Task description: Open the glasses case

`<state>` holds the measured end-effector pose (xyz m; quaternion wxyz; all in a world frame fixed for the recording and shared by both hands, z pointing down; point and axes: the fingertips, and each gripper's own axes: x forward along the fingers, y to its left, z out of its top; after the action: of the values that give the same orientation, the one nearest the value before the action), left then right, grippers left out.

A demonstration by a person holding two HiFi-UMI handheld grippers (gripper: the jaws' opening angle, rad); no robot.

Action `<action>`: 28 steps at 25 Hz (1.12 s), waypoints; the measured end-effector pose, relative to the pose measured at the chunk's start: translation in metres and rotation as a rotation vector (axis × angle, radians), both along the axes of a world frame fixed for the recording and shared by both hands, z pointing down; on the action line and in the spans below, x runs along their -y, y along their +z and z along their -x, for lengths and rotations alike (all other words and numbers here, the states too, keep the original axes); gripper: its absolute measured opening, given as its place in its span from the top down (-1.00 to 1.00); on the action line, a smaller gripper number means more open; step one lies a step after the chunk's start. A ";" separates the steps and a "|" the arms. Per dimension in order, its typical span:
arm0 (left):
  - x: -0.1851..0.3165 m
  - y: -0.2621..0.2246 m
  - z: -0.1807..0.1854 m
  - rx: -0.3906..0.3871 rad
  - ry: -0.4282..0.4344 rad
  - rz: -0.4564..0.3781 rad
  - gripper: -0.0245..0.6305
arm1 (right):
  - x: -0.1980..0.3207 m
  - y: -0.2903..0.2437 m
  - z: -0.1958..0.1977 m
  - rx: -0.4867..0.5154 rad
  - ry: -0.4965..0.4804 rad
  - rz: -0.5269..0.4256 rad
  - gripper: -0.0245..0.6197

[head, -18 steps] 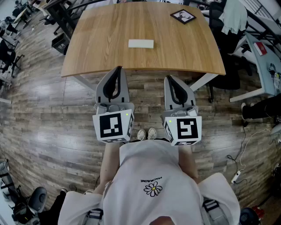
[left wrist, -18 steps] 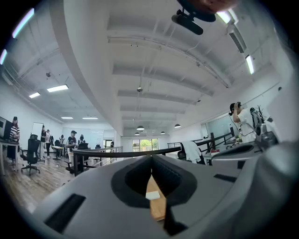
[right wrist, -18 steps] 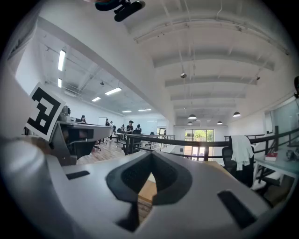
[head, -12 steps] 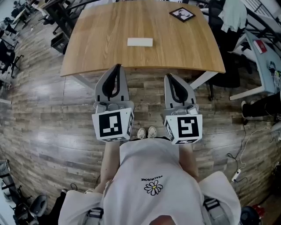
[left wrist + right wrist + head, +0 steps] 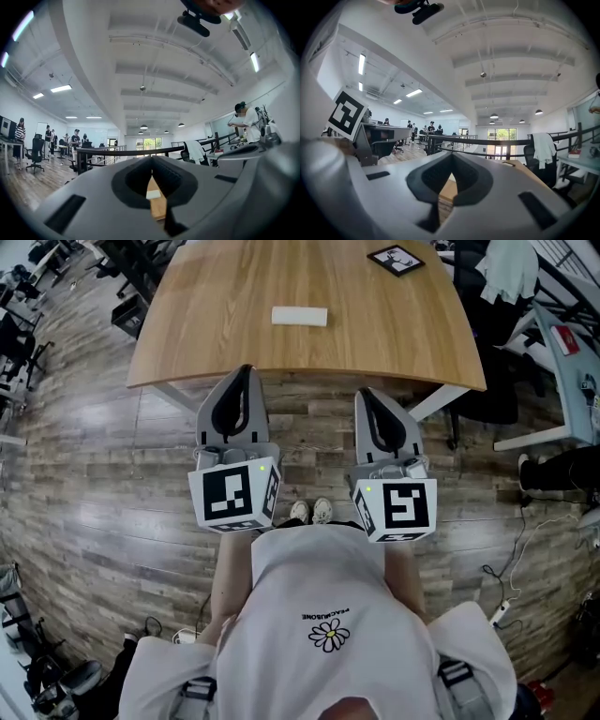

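The white glasses case (image 5: 300,316) lies closed on the wooden table (image 5: 216,334), near its middle. My left gripper (image 5: 246,371) and right gripper (image 5: 367,393) are held level over the floor, just short of the table's near edge, and both are shut with nothing in them. In the left gripper view the case (image 5: 153,193) shows as a small white block through the hole behind the shut left gripper (image 5: 151,159). The right gripper (image 5: 452,157) shows only a strip of the table (image 5: 446,190) in its own view.
A black-framed marker card (image 5: 395,259) lies at the table's far right corner. Chairs with a light garment (image 5: 511,268) and another desk (image 5: 562,343) stand to the right. More office chairs (image 5: 19,343) are at the left. My shoes (image 5: 311,512) are on the wood floor.
Both grippers sit a little higher in the head view and slightly further apart, their tips nearer the table edge. The jaws stay shut and the case lies where it was.
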<state>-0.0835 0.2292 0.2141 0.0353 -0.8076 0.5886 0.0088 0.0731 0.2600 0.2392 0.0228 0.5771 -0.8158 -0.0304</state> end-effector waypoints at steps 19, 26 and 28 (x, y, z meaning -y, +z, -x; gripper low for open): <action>-0.002 -0.015 -0.009 0.032 -0.123 -0.096 0.87 | 0.005 0.006 -0.040 0.055 -0.053 -0.058 0.90; 0.008 -0.020 -0.017 0.053 -0.118 -0.147 0.87 | 0.024 0.000 -0.039 0.069 -0.077 -0.118 0.90; 0.014 -0.022 -0.011 0.059 -0.129 -0.159 0.87 | 0.037 -0.002 -0.034 0.075 -0.086 -0.132 0.90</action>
<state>-0.0723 0.2152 0.1922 0.1169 -0.7626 0.6355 0.0294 0.1075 0.2229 0.2369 -0.0473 0.5427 -0.8362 -0.0634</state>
